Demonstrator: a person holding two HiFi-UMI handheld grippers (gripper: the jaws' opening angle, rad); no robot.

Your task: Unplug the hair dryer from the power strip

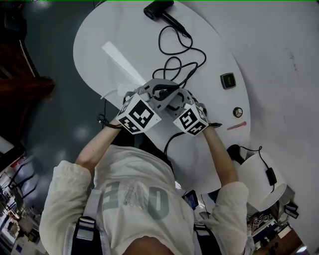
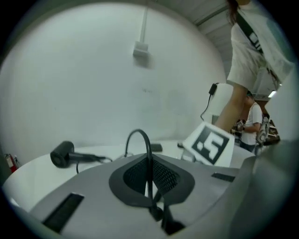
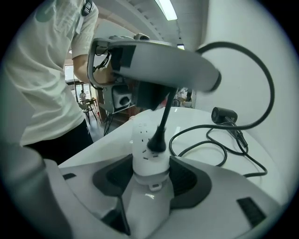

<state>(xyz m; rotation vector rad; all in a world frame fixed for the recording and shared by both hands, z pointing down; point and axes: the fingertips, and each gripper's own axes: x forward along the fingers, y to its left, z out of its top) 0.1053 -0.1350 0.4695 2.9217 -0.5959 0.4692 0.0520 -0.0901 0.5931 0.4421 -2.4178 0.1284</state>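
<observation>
White tabletop (image 1: 209, 45) carries the hair dryer (image 1: 158, 10) at its far edge. Nearer, the right hand-held gripper (image 3: 150, 173) clamps the power strip (image 3: 141, 159) (plug (image 3: 157, 141) seated in it), while the left hand-held gripper (image 2: 150, 179) pinches the cord (image 2: 148, 149).

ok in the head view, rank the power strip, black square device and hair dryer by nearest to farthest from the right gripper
1. power strip, held in the right gripper's jaws
2. black square device, off to the right on the table
3. hair dryer, at the table's far edge
</observation>
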